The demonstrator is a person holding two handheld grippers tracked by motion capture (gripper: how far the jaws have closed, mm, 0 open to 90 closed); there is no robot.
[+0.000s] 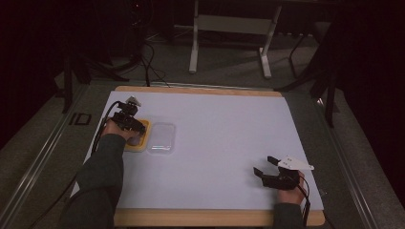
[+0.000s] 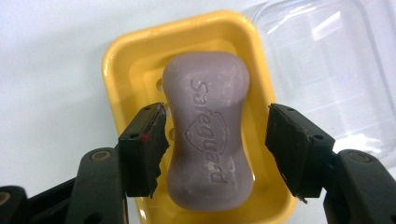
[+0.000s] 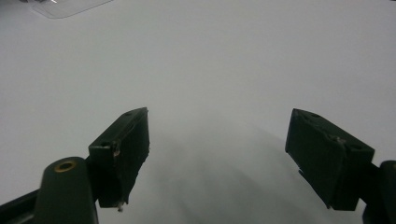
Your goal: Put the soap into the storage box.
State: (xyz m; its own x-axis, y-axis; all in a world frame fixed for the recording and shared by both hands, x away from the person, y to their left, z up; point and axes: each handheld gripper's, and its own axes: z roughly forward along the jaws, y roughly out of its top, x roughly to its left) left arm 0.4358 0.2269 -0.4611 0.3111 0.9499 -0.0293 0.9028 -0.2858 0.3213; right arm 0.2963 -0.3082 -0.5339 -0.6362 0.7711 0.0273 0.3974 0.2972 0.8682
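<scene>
A pale purple soap bar stamped "Safeguard" lies in a yellow soap dish. My left gripper is open, with one jaw on each side of the bar; the left jaw is close to the soap and the right jaw stands well apart from it. In the high view the left gripper hangs over the yellow dish at the table's left. A clear plastic lid lies beside the dish, and in the high view this lid is just right of it. My right gripper is open above the white mat, holding nothing.
The white mat covers a wooden table. A corner of the clear lid shows at the top left of the right gripper view. Beyond the table are white table legs and cables on a dark floor.
</scene>
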